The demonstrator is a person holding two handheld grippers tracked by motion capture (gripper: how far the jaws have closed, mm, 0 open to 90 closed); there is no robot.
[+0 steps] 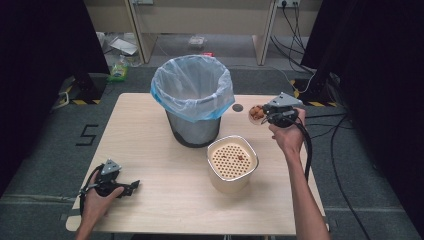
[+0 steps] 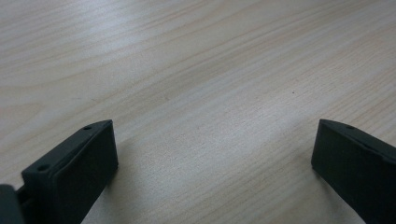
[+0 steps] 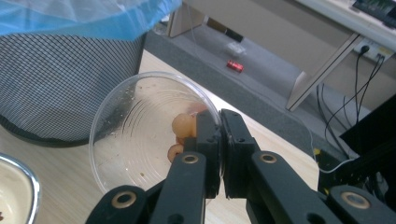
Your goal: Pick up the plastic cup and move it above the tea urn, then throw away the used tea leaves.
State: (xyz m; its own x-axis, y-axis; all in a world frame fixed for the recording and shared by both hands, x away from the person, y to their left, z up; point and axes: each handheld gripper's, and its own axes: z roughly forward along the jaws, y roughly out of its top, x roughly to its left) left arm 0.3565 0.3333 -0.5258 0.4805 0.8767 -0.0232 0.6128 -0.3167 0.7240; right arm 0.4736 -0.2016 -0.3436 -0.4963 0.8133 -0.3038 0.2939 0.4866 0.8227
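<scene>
My right gripper (image 1: 270,116) (image 3: 220,116) is shut on the rim of a clear plastic bowl (image 1: 256,113) (image 3: 135,126), held tilted just above the table's far right, beside the bin. A few round orange-brown food pieces (image 3: 183,125) lie in the bowl against the inner jaw. My left gripper (image 1: 131,187) (image 2: 215,128) rests low over the bare table (image 2: 196,70) at the near left, open, with nothing between its jaws.
A mesh waste bin (image 1: 192,95) (image 3: 70,84) lined with a blue-edged clear bag stands at the table's back middle. A cream pot with a perforated insert (image 1: 232,161) stands in front of it, holding a few crumbs. A small dark disc (image 1: 237,107) lies near the bowl.
</scene>
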